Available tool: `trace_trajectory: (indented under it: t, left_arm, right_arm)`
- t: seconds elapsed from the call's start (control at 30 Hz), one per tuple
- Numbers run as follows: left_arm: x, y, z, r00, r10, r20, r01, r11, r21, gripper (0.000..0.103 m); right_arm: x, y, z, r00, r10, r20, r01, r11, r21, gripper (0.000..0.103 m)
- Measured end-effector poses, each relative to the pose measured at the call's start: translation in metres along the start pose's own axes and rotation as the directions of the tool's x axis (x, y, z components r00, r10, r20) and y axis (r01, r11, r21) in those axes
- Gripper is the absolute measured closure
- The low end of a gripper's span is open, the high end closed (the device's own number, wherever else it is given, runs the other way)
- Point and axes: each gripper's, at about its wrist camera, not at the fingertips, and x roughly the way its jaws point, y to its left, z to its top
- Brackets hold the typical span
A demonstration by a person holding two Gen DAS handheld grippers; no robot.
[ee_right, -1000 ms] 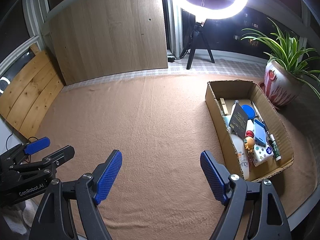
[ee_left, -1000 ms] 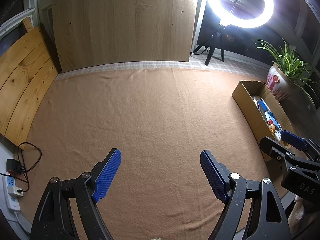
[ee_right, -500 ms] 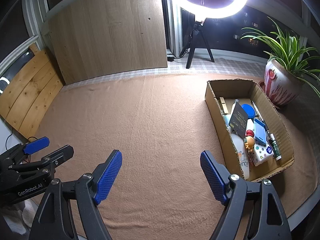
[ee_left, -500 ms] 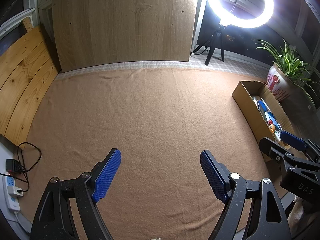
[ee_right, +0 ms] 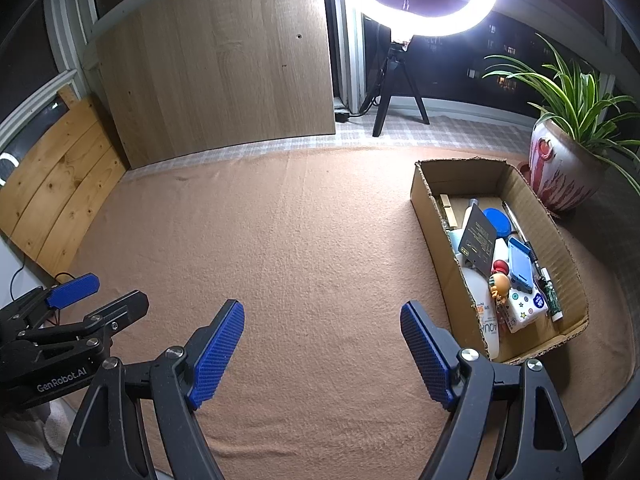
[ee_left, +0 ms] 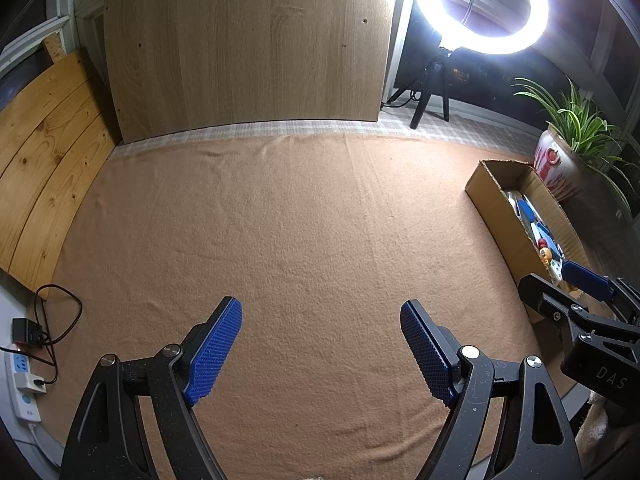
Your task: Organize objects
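Both grippers above the working surface. We hold the left gripper (ee_left: 321, 344) and the right gripper (ee_right: 322, 344) side by side over the tan blanket (ee_right: 288, 232); each has its jaws spread wide with nothing between the blue ribbed pads (ee_right: 218, 346). No loose item lies on the blanket in either view.

The task's things are gathered in the cardboard box (ee_right: 568, 264), which stands on the blanket at our right, just beside the potted plant (ee_right: 568, 168). In it we can make out a white sunscreen tube (ee_right: 482, 308) lying along the near wall, a dark card (ee_right: 478, 238) leaning upright, a blue round lid (ee_right: 497, 221), a blue case (ee_right: 521, 266), a small figurine (ee_right: 499, 282), a star-patterned white box (ee_right: 524, 310), a wooden clothespin (ee_right: 449, 210) and what appear to be pens (ee_right: 548, 288) along the far wall; the heap overlaps, so some identities are uncertain.

Handling, as we judge it: everything here looks light. The tube should be soft and somewhat slippery, best pinched across its middle. The card is thin and stiff, so we would take it by its raised edge. The figurine seems the most fragile and deserves a gentle squeeze on its body. The pens would roll; grip them crosswise.

From the left wrist view the box (ee_left: 492, 200) is seen edge-on.
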Motion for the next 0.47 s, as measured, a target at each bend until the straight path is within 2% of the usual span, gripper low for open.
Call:
trace_trajectory:
  t: [0.47]
  left_arm:
    - [0.0039,-0.004,-0.0003,1.0,0.001,0.006,-0.001,1.0,0.008,0.019]
  right_arm:
    - [0.0016,-0.0015,-0.0002,1.0,-0.003,-0.004,0.003,1.0,-0.001,0.026]
